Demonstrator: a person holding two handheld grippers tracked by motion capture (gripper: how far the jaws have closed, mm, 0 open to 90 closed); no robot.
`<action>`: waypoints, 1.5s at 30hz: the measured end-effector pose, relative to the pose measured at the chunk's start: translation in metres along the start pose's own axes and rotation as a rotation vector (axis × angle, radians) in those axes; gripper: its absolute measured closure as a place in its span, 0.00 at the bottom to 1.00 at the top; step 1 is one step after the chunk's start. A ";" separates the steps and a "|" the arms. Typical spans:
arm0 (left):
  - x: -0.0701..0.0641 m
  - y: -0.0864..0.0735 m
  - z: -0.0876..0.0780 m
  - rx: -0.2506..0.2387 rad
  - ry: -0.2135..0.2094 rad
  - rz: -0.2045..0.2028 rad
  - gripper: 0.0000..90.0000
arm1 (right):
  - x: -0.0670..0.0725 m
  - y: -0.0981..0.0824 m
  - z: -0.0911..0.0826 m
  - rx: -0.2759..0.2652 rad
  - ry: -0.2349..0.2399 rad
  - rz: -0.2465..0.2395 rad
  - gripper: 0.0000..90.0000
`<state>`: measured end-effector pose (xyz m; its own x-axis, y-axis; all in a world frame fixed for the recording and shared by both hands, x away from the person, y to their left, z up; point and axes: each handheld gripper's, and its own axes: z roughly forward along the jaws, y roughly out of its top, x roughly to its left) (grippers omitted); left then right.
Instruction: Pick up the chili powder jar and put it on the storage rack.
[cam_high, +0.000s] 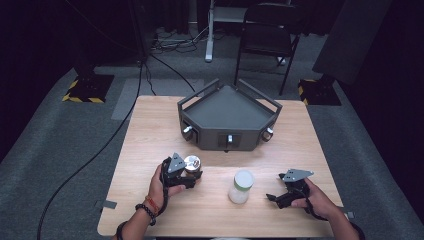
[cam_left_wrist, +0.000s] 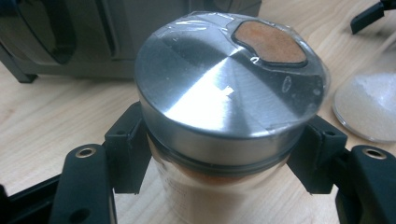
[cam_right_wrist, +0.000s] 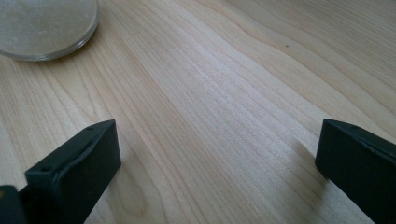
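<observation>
My left gripper (cam_high: 189, 174) is shut on a small jar with a shiny metal lid (cam_high: 192, 162); in the left gripper view the lid (cam_left_wrist: 224, 98) sits between both pads, with a brown patch under clear film on top. A second jar with a white lid (cam_high: 241, 186) holding white grains stands mid-table, and its base (cam_right_wrist: 44, 25) shows in the right gripper view. My right gripper (cam_high: 280, 196) rests low on the table to the right of that jar, open, with bare wood between its fingers (cam_right_wrist: 79, 161).
A dark grey angular tray-cabinet with knobs (cam_high: 228, 117) sits at the back of the wooden table (cam_high: 150, 140). Beyond the table stand a folding chair (cam_high: 267, 35), stand bases and cables on grey carpet.
</observation>
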<state>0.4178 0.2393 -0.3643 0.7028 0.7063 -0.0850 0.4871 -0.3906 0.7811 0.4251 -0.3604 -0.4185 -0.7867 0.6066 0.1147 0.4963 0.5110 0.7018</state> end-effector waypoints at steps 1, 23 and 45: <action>0.000 0.000 -0.001 -0.006 0.002 -0.001 0.35 | 0.000 0.000 0.000 0.000 0.000 0.000 0.00; 0.000 0.035 -0.012 -0.047 0.025 0.012 0.35 | 0.001 0.001 0.000 0.000 -0.005 0.004 0.00; -0.003 0.069 -0.014 -0.087 0.049 0.029 0.35 | 0.001 0.001 0.001 0.000 -0.006 0.005 0.00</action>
<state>0.4418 0.2185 -0.3016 0.6885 0.7245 -0.0325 0.4186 -0.3605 0.8336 0.4249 -0.3592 -0.4184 -0.7820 0.6129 0.1135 0.5000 0.5081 0.7013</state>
